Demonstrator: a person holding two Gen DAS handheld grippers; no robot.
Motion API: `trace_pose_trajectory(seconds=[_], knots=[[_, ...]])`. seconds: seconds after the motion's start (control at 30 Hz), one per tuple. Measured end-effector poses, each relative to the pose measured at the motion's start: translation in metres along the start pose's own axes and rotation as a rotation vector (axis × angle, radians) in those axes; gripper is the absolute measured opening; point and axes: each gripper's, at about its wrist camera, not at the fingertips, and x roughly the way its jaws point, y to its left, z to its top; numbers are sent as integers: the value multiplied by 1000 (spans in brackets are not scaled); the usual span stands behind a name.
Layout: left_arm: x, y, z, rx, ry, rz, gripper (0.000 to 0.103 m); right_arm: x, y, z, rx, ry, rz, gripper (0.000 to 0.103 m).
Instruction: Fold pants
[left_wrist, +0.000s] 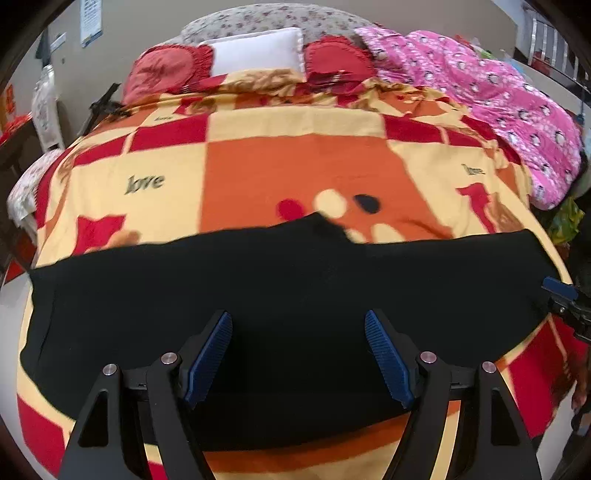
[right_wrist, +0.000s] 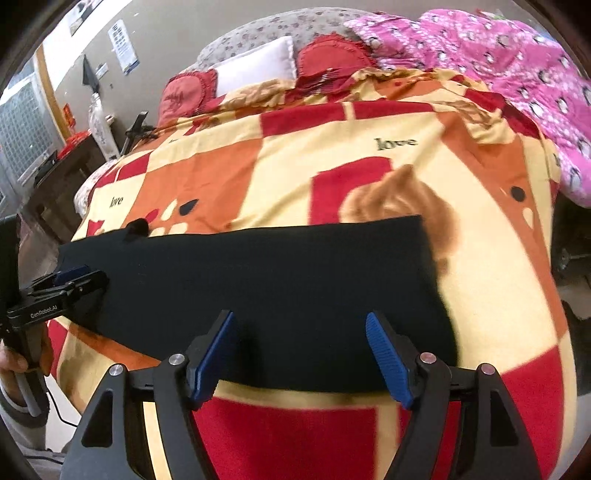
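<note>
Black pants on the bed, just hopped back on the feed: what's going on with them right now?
A person is folding the black pants with a handheld claw in each hand. The pants lie as a long flat band across the orange and red blanket. The left claw and right claw are both open above the near edge, nothing gripped.

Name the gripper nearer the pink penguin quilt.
Right. The right gripper hovers over the black pants' end on the pink quilt's side; the left gripper is farther along.

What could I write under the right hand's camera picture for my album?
Open right gripper above black pants lying flat on a bright patchwork blanket.
</note>
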Motion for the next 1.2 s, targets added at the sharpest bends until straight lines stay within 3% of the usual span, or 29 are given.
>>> trace_pose_trajectory(seconds=[0.17, 0.4, 0.63, 0.83, 1.2], knots=[[8, -18, 15, 17, 45, -93, 75, -17, -19, -6, 47, -21, -29, 77], [23, -63, 37, 156, 50, -155, 75, -27, -43, -17, 106, -23, -57, 80], [49, -102, 61, 242, 123, -328, 75, -20, -51, -24, 143, -24, -15, 82], [72, -120, 76, 262, 133, -346, 75, -18, -55, -25, 169, -56, 41, 83], [124, -187, 111, 378, 188, -479, 77, -16, -56, -27, 166, -130, 90, 85]])
